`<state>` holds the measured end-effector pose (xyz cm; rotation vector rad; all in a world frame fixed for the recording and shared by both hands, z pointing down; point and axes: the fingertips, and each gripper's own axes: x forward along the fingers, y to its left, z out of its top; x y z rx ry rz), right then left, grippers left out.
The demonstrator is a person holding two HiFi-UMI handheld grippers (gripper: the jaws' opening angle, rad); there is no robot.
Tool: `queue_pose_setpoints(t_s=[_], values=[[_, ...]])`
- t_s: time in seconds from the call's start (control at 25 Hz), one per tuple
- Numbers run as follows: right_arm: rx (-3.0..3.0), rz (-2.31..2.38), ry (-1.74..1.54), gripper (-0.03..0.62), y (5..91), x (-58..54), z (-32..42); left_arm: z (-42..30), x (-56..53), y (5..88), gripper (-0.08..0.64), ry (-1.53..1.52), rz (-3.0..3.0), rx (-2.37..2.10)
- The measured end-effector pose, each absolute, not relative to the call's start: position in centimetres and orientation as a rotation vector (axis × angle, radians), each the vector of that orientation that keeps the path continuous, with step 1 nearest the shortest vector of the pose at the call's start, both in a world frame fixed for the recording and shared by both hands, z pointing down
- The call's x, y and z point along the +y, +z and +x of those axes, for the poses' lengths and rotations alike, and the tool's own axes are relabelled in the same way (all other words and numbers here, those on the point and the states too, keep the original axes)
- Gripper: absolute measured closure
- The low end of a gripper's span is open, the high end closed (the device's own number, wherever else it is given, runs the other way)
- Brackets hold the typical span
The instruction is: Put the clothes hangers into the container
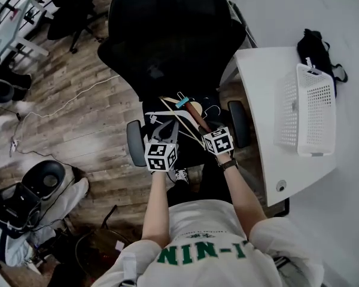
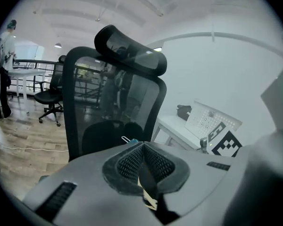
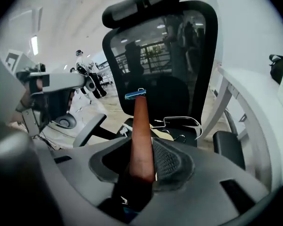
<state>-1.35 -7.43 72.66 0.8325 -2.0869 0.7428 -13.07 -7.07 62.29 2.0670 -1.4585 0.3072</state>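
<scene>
Both grippers hang over the seat of a black office chair [image 1: 167,46]. My right gripper [image 1: 201,126] is shut on a brown wooden hanger [image 3: 142,126], which carries a blue clip [image 3: 135,94] at its far end. My left gripper [image 1: 167,128] is shut on a thin pale hanger [image 1: 165,113]; in the left gripper view only a pale sliver [image 2: 148,199] shows between the closed pads. Another white hanger [image 3: 181,122] lies on the seat below. The container, a white perforated basket [image 1: 308,109], stands on the white desk [image 1: 260,100] to the right.
A black bag [image 1: 316,48] lies behind the basket against the wall. The chair's armrests [image 1: 239,123] flank the grippers. More chairs, cables and gear stand on the wooden floor [image 1: 78,118] to the left. A person [image 2: 7,36] stands far off.
</scene>
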Motion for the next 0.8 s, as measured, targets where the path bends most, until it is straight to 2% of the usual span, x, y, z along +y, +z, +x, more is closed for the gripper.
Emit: queue_pose_setpoints(t_s=[0.4,0.8], values=[[-2.300,1.049,0.655,0.442,55.7,-9.0,-2.4,-13.3,-10.0,49.2,0.546,0.284,2.268,-1.497],[-2.449,1.220,0.479,0.440,45.0,-10.6,2.6,-9.9,-12.6,37.9,0.546,0.163,2.447,-1.562]])
